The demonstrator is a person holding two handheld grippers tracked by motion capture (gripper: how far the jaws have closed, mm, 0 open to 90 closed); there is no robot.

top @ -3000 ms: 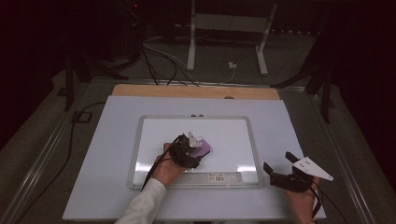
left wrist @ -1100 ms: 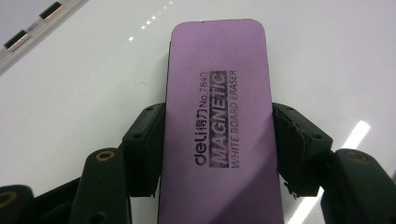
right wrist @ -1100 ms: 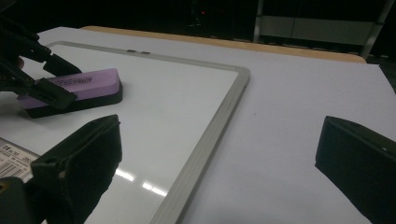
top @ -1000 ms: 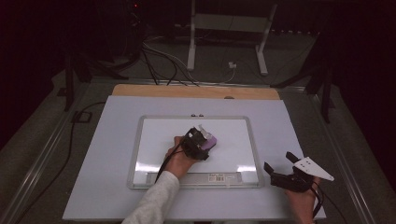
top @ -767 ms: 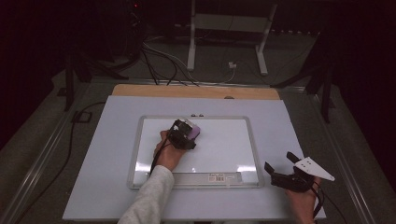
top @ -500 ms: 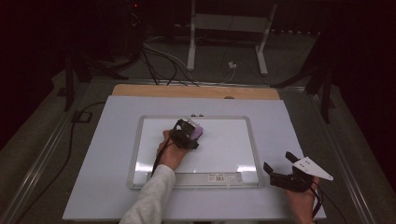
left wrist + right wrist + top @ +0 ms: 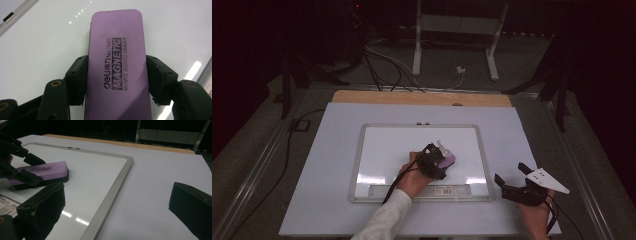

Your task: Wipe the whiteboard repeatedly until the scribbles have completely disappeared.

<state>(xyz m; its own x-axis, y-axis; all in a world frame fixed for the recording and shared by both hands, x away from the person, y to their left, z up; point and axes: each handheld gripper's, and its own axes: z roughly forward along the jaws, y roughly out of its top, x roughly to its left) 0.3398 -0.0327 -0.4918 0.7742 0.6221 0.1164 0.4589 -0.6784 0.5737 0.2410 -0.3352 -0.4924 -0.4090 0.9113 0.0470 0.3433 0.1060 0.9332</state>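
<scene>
Now | L gripper [image 7: 439, 157] clamps eraser [image 7: 116, 67] mid whiteboard [image 7: 377, 150] | R gripper [image 7: 512, 182] jaws apart, off frame's rt edge

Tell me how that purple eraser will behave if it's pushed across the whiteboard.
The purple eraser is a flat block lying flat on the whiteboard, so it should slide, not roll or tip. Its label reads MAGNETIC, so it may cling slightly. The left gripper clamps its sides, suggesting it is fairly stiff.
</scene>
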